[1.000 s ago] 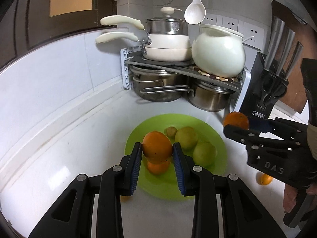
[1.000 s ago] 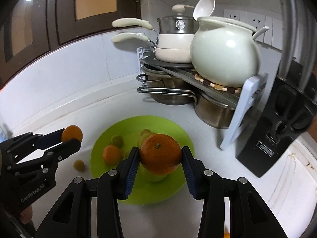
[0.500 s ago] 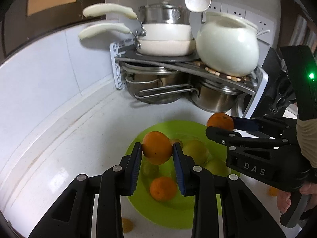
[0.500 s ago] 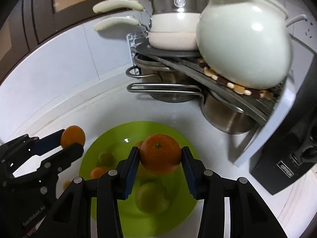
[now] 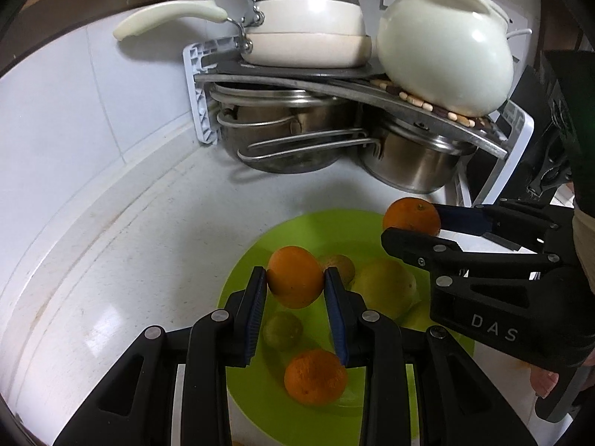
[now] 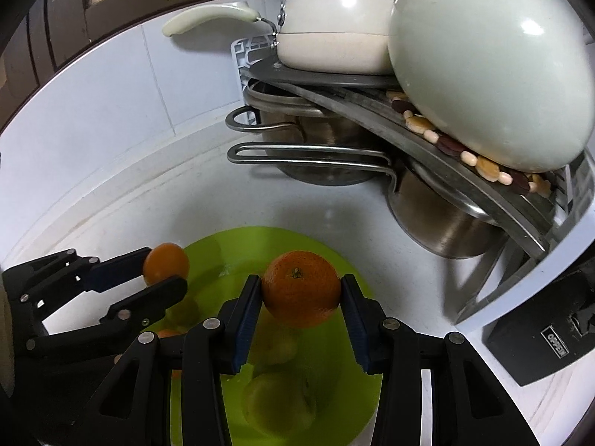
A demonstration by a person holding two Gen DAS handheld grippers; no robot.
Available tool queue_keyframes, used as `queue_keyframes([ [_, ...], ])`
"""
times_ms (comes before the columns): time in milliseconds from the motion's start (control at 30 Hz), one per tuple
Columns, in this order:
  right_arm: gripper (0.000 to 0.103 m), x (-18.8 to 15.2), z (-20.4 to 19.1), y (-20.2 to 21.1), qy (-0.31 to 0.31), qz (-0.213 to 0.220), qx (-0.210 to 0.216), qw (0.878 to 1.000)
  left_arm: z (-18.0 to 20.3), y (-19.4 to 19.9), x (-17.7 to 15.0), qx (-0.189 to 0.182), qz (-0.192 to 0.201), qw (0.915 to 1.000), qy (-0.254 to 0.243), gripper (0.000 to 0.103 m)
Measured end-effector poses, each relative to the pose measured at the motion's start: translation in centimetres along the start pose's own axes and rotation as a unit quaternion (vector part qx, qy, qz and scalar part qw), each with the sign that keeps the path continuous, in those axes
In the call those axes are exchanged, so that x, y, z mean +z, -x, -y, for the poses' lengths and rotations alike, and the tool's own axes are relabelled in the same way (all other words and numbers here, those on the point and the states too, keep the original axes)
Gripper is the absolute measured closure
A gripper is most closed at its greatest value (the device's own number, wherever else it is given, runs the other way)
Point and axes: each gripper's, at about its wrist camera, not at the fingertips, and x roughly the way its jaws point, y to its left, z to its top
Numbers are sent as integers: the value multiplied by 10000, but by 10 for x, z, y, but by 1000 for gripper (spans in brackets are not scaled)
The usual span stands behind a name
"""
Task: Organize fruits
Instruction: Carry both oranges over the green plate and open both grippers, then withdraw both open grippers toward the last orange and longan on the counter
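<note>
Left wrist view: a round, dimpled orange [image 5: 295,277] sits clamped in the left tongs [image 5: 295,290] above the glossy green plate [image 5: 241,275] on the white bench [image 5: 111,260], while the right tongs [image 6: 300,299] clamp another orange [image 6: 300,294].

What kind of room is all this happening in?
Most likely a home kitchen: a corner rack on a white counter holds steel pots and a cream saucepan, and fruit sits on a green plate.
</note>
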Motion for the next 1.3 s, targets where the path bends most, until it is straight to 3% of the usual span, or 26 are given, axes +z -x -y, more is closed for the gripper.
queue_keyframes([
  [467,56,-3,-1,4,18,67,-54,10000,-5,17,-4,137,148,9997,139,66],
  [933,54,-17,-11,66,114,610,-49,9981,-4,80,-13,238,640,9970,358,61],
  [1300,39,-42,-26,126,161,1176,-357,9923,-4,141,-30,483,1092,9916,495,38],
])
